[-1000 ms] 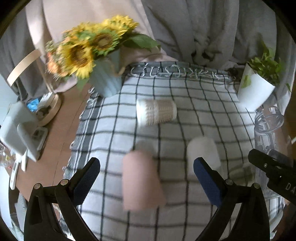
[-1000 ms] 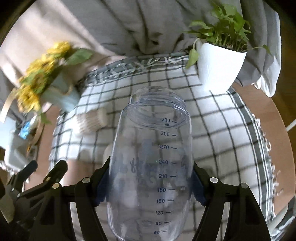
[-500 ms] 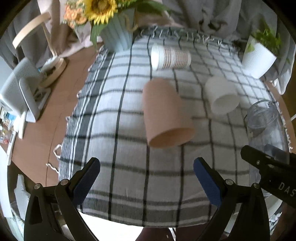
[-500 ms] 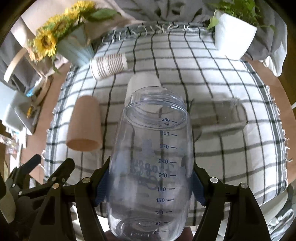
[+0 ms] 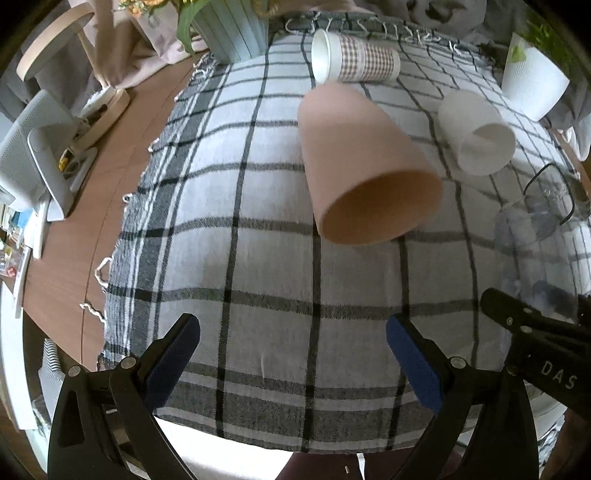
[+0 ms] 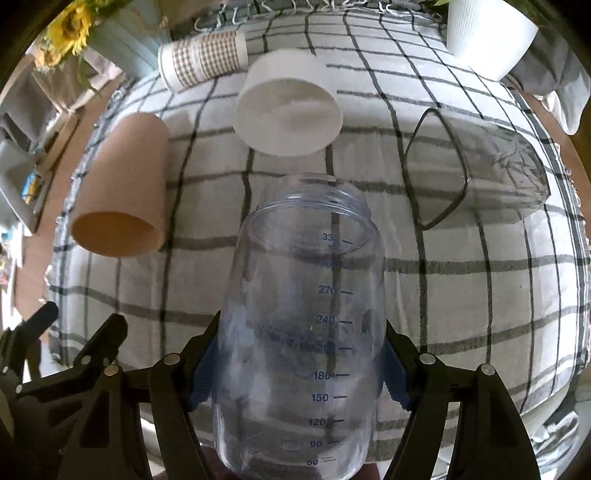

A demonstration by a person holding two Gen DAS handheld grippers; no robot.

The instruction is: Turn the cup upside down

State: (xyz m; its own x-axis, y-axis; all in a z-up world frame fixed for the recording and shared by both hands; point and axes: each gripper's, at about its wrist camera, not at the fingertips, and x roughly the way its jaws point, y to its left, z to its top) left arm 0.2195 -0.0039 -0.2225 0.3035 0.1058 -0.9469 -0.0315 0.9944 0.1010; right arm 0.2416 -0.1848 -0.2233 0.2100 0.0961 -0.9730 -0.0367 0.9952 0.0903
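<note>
My right gripper [image 6: 299, 363] is shut on a clear measuring cup [image 6: 303, 332] with blue marks, held above the checked cloth [image 6: 461, 295], its open mouth pointing away from me. The cup also shows faintly in the left wrist view [image 5: 532, 236]. My left gripper [image 5: 291, 354] is open and empty above the cloth's near edge. On the cloth lie on their sides a pink cup [image 5: 362, 170], a white cup [image 5: 476, 133], a checked paper cup [image 5: 354, 61] and a clear square glass [image 6: 476, 173].
A blue vase of sunflowers [image 5: 232, 26] stands at the back left and a white plant pot [image 5: 532, 85] at the back right. Left of the cloth, the wooden table [image 5: 92, 206] holds a white device [image 5: 33, 147] and a round wooden stand [image 5: 103, 107].
Both grippers have risen and tipped downward, so the views now look down on the cloth. The clear cup stays in my right gripper. The left gripper stays open.
</note>
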